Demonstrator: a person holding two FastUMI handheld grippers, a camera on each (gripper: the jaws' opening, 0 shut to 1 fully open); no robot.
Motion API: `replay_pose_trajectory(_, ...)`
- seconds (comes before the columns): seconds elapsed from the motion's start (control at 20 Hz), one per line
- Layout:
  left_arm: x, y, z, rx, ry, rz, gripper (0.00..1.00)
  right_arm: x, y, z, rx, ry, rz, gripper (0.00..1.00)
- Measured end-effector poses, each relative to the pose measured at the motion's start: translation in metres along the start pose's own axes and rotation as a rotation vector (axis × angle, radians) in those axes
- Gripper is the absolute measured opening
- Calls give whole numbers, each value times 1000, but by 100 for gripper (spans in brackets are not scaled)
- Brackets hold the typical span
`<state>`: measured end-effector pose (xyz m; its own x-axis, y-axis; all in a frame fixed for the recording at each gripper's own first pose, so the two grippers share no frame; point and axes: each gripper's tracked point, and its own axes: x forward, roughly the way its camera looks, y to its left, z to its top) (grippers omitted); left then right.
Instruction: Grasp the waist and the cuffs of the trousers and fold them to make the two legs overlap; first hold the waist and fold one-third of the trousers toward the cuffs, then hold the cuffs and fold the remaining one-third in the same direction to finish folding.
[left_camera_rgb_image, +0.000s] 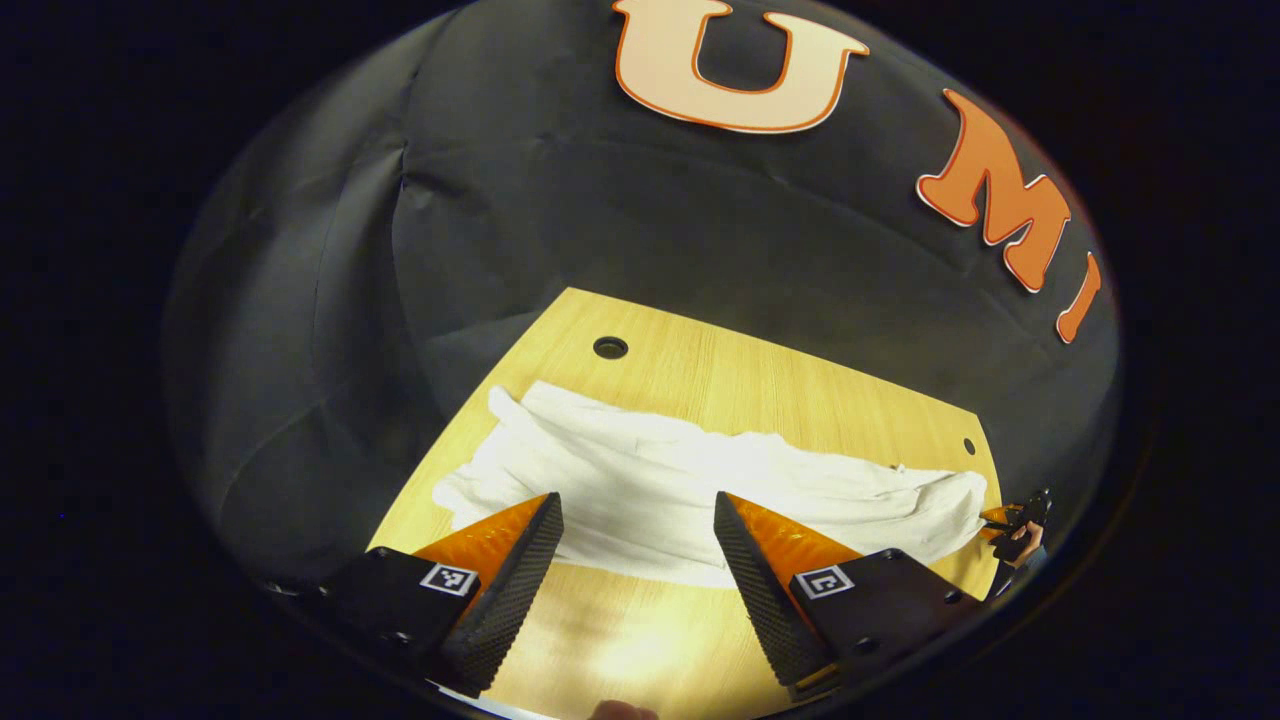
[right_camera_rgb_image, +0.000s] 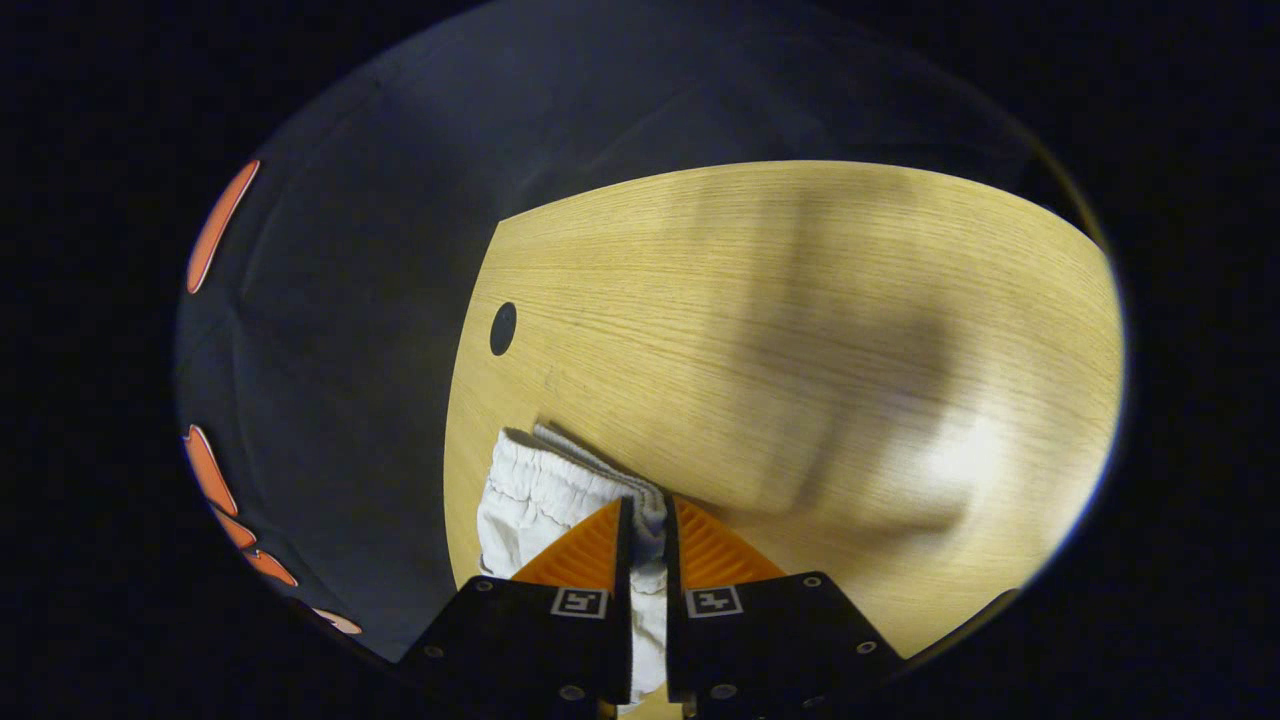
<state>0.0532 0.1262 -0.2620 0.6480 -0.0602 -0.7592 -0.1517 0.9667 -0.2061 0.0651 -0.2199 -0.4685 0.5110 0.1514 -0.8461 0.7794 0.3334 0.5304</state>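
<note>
Wood-grain table (left_camera_rgb_image: 700, 380) with round holes stands before black cloth walls. White trousers (left_camera_rgb_image: 660, 490) lie stretched across it from 9 to 3 o'clock in the left gripper view, creased, elastic waist (right_camera_rgb_image: 540, 480) gathered. Left gripper (left_camera_rgb_image: 637, 520) hangs spread apart above them; right gripper (right_camera_rgb_image: 645, 525) is clamped on the waist.

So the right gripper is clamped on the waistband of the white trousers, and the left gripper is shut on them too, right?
Not quite. The left gripper is open, its fingers spread apart above the trousers, as the left gripper view shows. The right gripper is indeed clamped on the elastic waistband, as the right gripper view shows.
</note>
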Motion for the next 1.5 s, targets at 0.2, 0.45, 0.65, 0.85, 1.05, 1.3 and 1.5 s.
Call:
replay_pose_trajectory(0.2,-3,-15,-15,-37,5,-16,100,-12,6,7,-104,-102,-24,6)
replay_pose_trajectory(0.45,-9,-22,-26,-61,-10,-9,100,-33,36,6,-158,-147,66,6)
replay_pose_trajectory(0.65,-18,-26,-37,-84,-34,4,100,-55,60,1,-161,-166,151,6)
replay_pose_trajectory(0.85,-19,-39,-58,-63,-6,-5,100,-80,79,-12,-203,-205,230,6)
replay_pose_trajectory(1.05,-16,-50,-65,-58,9,-32,100,-97,96,-24,-236,-222,287,5)
replay_pose_trajectory(1.3,-12,-50,-67,-60,23,-71,100,-121,114,-49,-279,-251,326,5)
replay_pose_trajectory(1.5,-5,-47,-78,-33,62,-88,100,-127,130,-99,-339,-242,314,5)
